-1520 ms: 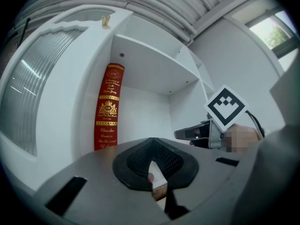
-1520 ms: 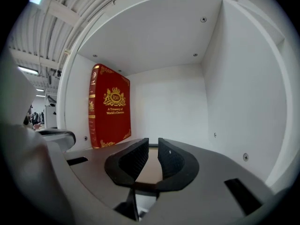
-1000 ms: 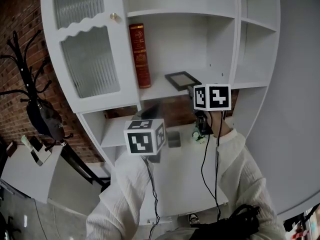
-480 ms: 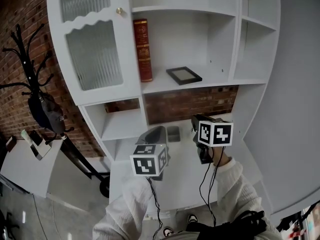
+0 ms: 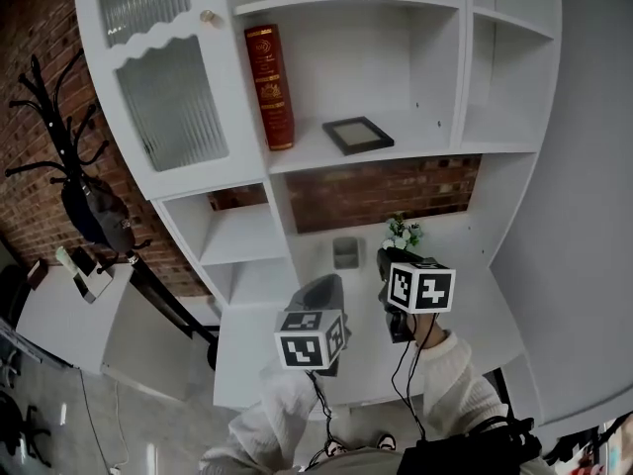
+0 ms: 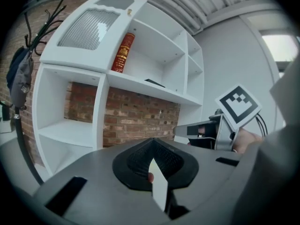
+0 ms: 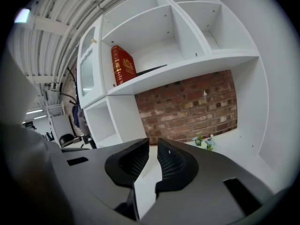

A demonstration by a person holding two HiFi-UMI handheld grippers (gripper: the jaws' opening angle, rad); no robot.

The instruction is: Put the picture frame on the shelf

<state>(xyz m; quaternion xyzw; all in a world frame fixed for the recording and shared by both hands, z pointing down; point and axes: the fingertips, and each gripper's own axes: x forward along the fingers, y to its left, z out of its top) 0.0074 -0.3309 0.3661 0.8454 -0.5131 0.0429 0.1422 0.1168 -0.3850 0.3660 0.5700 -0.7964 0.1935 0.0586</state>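
Observation:
The black picture frame (image 5: pixel 358 135) lies flat on the middle shelf (image 5: pixel 307 154) of the white unit, to the right of an upright red book (image 5: pixel 269 87). No gripper touches it. Both grippers hang well below it, over the white table (image 5: pixel 475 315). My left gripper (image 5: pixel 324 287) has its jaws pressed together, with nothing held. My right gripper (image 5: pixel 388 260) shows a narrow gap between empty jaws. In the left gripper view the frame (image 6: pixel 153 82) is a thin dark sliver beside the book (image 6: pixel 122 53). The right gripper view shows the frame (image 7: pixel 151 70) edge-on, right of the book (image 7: pixel 123 64).
A small flower posy (image 5: pixel 401 233) and a grey cup (image 5: pixel 345 252) stand on the table against the brick back wall. A ribbed-glass cabinet door (image 5: pixel 168 107) closes the unit's upper left. A black coat rack (image 5: pixel 69 166) stands far left.
The right gripper, up beside the frame a second ago, has dropped to table height. The left gripper has also moved lower. The frame stays lying on the shelf.

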